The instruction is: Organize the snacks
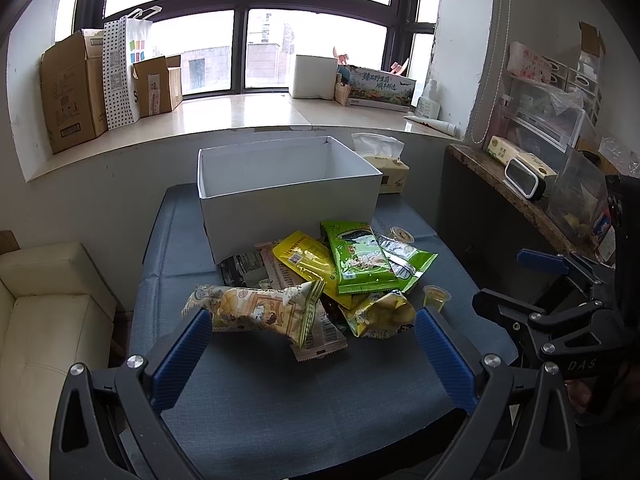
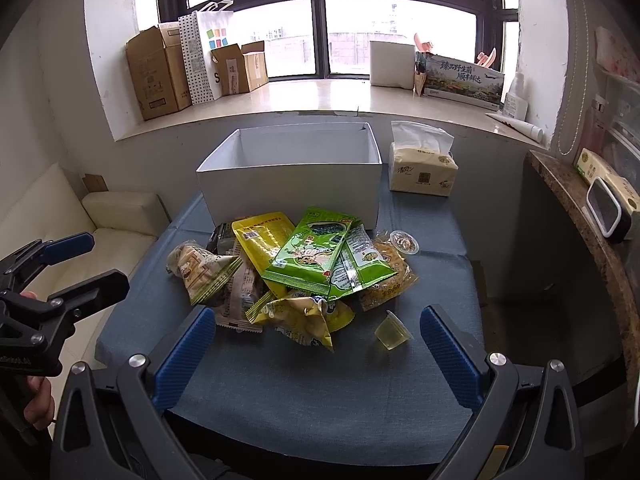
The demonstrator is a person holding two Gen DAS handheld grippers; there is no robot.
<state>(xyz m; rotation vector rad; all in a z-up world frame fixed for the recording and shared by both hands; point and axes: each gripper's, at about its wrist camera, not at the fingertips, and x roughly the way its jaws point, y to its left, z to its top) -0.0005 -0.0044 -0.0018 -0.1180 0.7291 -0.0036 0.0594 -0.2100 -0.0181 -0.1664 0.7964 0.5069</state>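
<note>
A blue table point(image 2: 320, 400) is seen. A white box point(image 2: 288, 188) w/ no lid is set at the far edge. A snack pile point(image 2: 304, 268) is heaped in the middle, touching the box front. A small jelly cup point(image 2: 394, 330) is set near the pile's right side. Left claw point(image 1: 314, 334) & right claw point(image 2: 318, 334) are held wide apart over the near edge, nothing gripped.

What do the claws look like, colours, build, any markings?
Both match: black plastic frames with triangular cutouts and silver screws, and ribbed blue pads on the fingers. The right claw, seen from the left camera, has white "DAS" lettering on its body. The left claw, seen from the right camera, has partly legible white text and a bare hand behind it. No cables show.
</note>
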